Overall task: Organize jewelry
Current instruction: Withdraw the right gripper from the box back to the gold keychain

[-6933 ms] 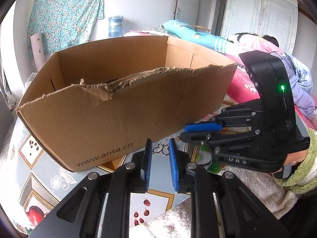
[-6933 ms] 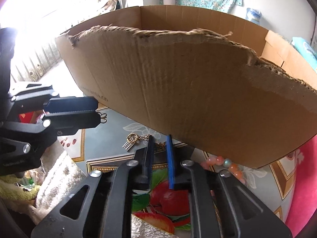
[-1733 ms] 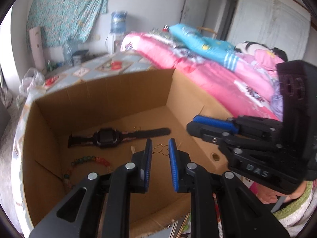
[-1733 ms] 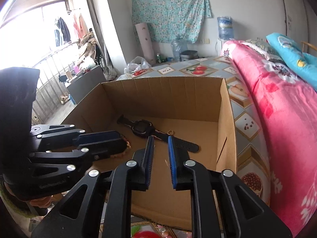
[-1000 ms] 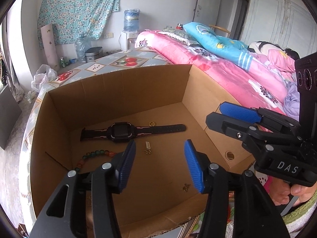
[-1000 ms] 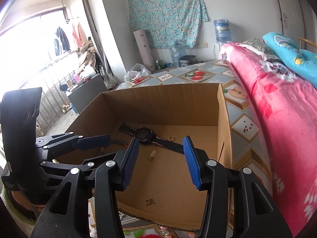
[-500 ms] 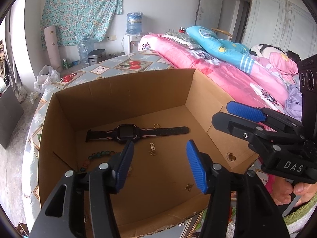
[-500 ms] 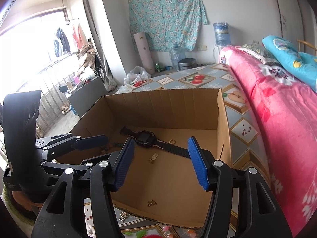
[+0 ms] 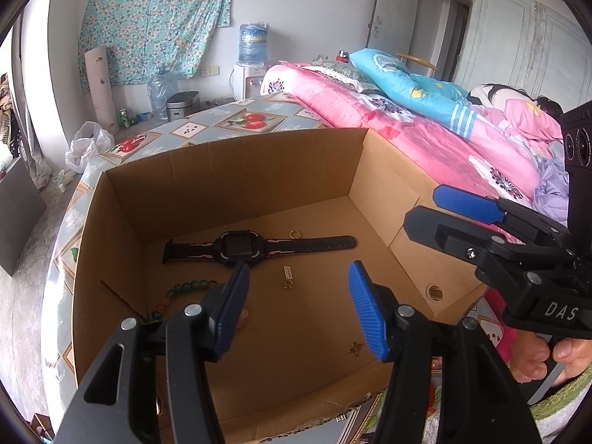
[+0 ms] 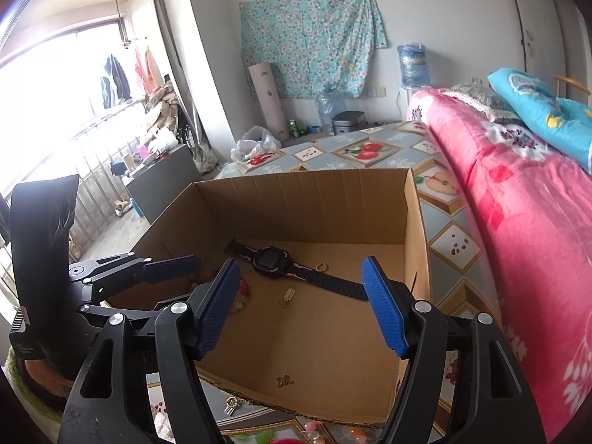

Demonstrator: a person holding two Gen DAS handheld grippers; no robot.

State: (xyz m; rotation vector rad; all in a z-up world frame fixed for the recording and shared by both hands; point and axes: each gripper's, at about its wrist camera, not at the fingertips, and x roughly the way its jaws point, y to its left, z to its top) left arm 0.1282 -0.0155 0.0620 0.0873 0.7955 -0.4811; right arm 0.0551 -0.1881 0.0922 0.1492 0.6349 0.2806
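Watch [image 9: 255, 246] flat on box [image 9: 410, 255] floor, beyond both grippers' wide-apart, empty fingers [image 9: 231, 303], right pair just opening.

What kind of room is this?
Most likely a lived-in bedroom: a bed with a pink floral quilt, a white wardrobe, and a blue water-cooler bottle by the wall.
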